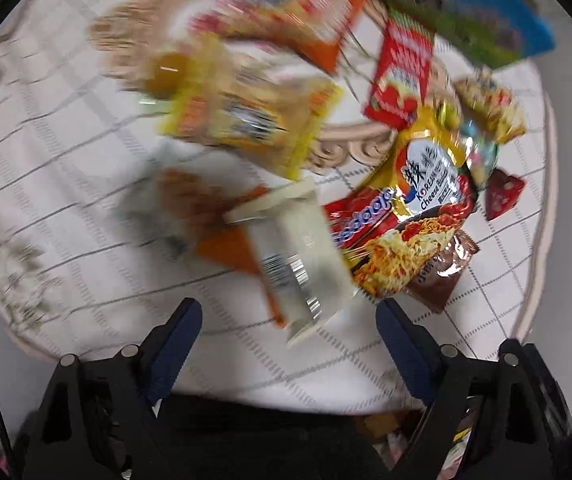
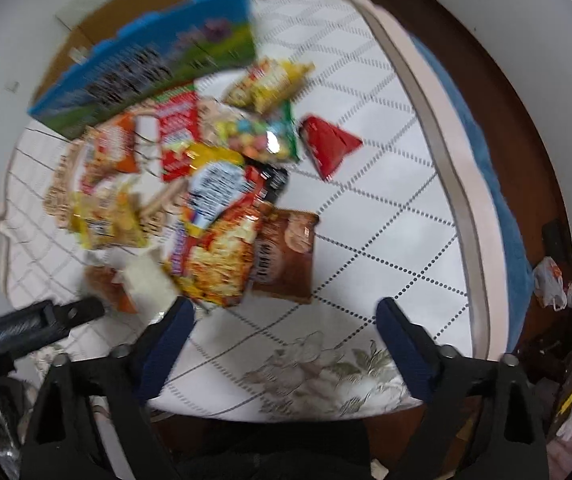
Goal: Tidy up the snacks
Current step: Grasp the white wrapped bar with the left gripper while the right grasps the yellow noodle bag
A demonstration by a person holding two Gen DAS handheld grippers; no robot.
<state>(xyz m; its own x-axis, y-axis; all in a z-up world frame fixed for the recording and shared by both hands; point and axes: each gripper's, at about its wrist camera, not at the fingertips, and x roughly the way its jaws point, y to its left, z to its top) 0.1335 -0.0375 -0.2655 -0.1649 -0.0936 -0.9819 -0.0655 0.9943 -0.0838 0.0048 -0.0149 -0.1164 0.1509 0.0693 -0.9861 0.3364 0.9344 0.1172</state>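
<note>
open right gripper (image 2: 286, 320) above bedspread (image 2: 366, 208); blue box's (image 2: 145, 68) contents hidden.

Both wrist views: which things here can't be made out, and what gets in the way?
- Left wrist view: yellow packet and orange packet; motion blur smears the print.
- Left wrist view: blue box; cut off by the top edge and blurred.
- Right wrist view: brown packet; partly covered by the noodle packet, its label blurred.
- Right wrist view: left gripper; cut off by the left edge, so its opening is unreadable there.
</note>
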